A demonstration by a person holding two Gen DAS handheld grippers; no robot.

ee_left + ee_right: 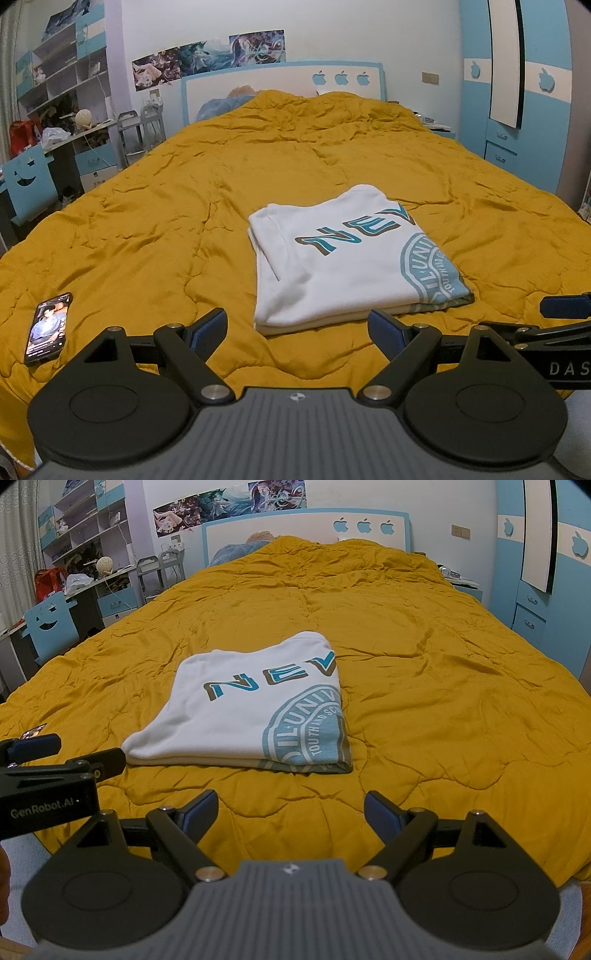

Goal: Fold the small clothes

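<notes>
Lying folded flat, T-shirt (343, 258) runs lengthwise up the quilt (147, 221).

folded shirt (340, 258) on bed (184, 206), phone (48, 326) to its left

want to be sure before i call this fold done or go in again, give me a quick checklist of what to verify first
1. Left gripper empty, jaws apart: ok.
2. Right gripper empty, jaws apart: ok.
3. White printed t-shirt folded into a flat rectangle on the mustard quilted bedspread: ok.
4. Layers aligned: not ok; a lower layer peeks out along the near edge.
5. Both grippers off the shirt, held back at the near side of the bed: ok.
6. Black smartphone lies off to the left on the bedspread, apart from the shirt: ok.
</notes>
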